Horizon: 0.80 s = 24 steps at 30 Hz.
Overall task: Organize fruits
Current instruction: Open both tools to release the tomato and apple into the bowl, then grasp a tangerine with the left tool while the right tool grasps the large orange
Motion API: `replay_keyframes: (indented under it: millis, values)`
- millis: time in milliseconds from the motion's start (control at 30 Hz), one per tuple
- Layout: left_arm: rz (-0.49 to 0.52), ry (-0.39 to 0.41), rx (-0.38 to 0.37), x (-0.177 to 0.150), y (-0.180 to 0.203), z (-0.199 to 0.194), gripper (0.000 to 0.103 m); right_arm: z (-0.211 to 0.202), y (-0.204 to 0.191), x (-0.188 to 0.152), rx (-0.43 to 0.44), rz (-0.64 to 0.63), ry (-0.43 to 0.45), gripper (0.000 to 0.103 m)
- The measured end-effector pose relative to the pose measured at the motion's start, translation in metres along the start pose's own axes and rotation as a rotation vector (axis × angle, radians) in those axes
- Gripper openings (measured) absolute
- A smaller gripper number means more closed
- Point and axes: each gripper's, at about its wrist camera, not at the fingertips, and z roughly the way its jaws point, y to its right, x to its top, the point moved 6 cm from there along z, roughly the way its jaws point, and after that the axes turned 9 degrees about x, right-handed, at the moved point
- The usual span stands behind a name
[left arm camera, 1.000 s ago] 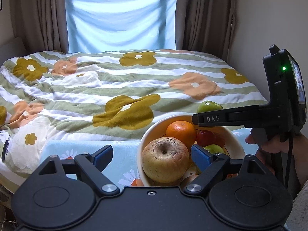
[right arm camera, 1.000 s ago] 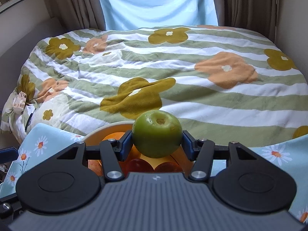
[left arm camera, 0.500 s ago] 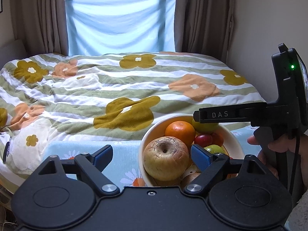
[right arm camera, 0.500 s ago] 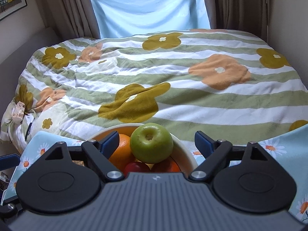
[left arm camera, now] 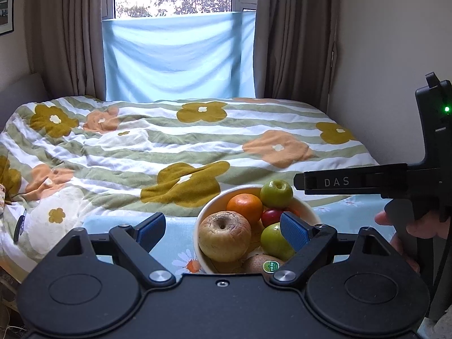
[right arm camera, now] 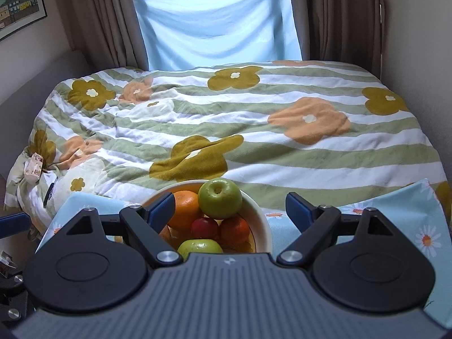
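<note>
**Fruits gathered in the bowl, both grippers open above it**

Fruits are seen piled in a white bowl (left arm camera: 306, 207) that stands on a light blue cloth with daisies (left arm camera: 180, 227), laid at the near edge of a bed covered by a striped, flowered quilt (left arm camera: 175, 141). A green apple (right arm camera: 220, 197) is set on top of the pile at the far side of the bowl, touching an orange (right arm camera: 186, 207) on its left. Below them a small red fruit (right arm camera: 204, 227), a second orange fruit (right arm camera: 236, 230) and another green apple (right arm camera: 200, 245) are seen. From the left wrist view a wrinkled, brownish apple (left arm camera: 224, 236) is shown at the near left of the bowl, and a kiwi with a green sticker (left arm camera: 261, 264) lies at the bowl's near edge.

The right gripper (right arm camera: 230, 207) is held above the bowl with its jaws spread wide; nothing is pressed between the blue pads (right arm camera: 296, 207), and the green apple is seen apart from both of them. The left gripper (left arm camera: 223, 227) is likewise held open over the near left of the bowl, with no fruit gripped. The right gripper's handle is held by a hand (left arm camera: 418, 226) at the right edge of the left wrist view.
</note>
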Motion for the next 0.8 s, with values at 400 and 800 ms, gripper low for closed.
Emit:
replay_keyframes:
  millis: [400, 800]
  values:
    - [-0.073, 0.092, 0.024, -0.021, 0.021, -0.099, 0.091, -0.131, 0.004, -0.028, -0.007, -0.072, 0.058, 0.103]
    - [-0.154, 0.124, 0.065, -0.064, 0.024, -0.173, 0.103, -0.207, 0.002, -0.077, 0.018, -0.108, 0.072, 0.103]
